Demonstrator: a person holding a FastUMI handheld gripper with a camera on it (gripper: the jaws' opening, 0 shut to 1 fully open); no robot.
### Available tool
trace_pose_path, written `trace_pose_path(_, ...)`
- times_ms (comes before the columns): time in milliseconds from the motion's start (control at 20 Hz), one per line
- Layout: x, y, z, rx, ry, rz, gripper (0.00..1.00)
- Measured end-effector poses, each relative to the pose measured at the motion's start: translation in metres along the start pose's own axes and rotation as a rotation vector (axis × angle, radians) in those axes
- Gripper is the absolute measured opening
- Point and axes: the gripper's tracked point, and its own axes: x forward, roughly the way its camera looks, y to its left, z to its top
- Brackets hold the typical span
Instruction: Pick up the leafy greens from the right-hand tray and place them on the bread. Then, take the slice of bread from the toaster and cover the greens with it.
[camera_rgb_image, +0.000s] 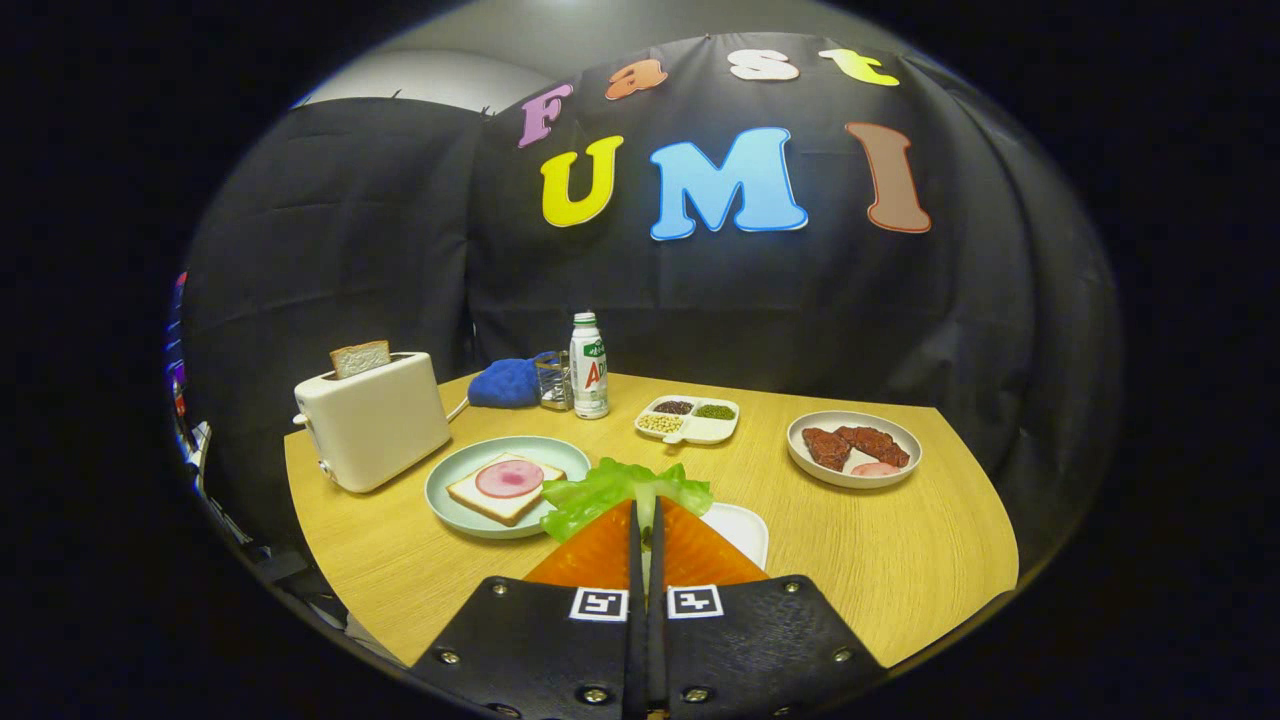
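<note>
The gripper (646, 525) is pinched nearly closed on the leafy greens (618, 488), which fan out at its fingertips above a white tray (745, 528); just ahead-left lies the bread (505, 487), the toaster (372, 420) farther left

Fisheye rides hand-held gripper (645, 515), faces forward, low over table (900, 560).

Bare desk (850, 545) is lying open on my right; ahead, a bottle (589, 365), toaster (372, 420) and 2 plates (455, 475) (853, 475) are crowding the path.
</note>
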Motion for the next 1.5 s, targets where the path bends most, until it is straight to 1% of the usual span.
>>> trace_pose_path(50, 0.000, -0.004, 0.004, -0.094, 0.009, -0.019, 0.00)
trace_pose_path(100, 0.003, 0.013, 0.010, -0.089, 0.001, -0.008, 0.00)
trace_pose_path(150, 0.006, 0.028, 0.016, -0.009, -0.025, 0.023, 0.00)
trace_pose_path(200, 0.008, 0.036, 0.020, 0.007, -0.030, 0.039, 0.00)
trace_pose_path(400, 0.021, 0.067, 0.038, 0.011, -0.048, 0.091, 0.00)
trace_pose_path(550, 0.039, 0.096, 0.043, 0.023, -0.046, 0.145, 0.00)
trace_pose_path(750, 0.064, 0.124, 0.044, 0.040, -0.032, 0.190, 0.00)
trace_pose_path(1000, 0.093, 0.151, 0.037, 0.041, -0.010, 0.216, 0.00)
trace_pose_path(1250, 0.117, 0.163, 0.033, 0.064, 0.002, 0.212, 0.00)
trace_pose_path(1350, 0.127, 0.162, 0.025, 0.055, 0.021, 0.198, 0.00)
trace_pose_path(1500, 0.137, 0.165, 0.005, 0.052, 0.073, 0.200, 0.00)
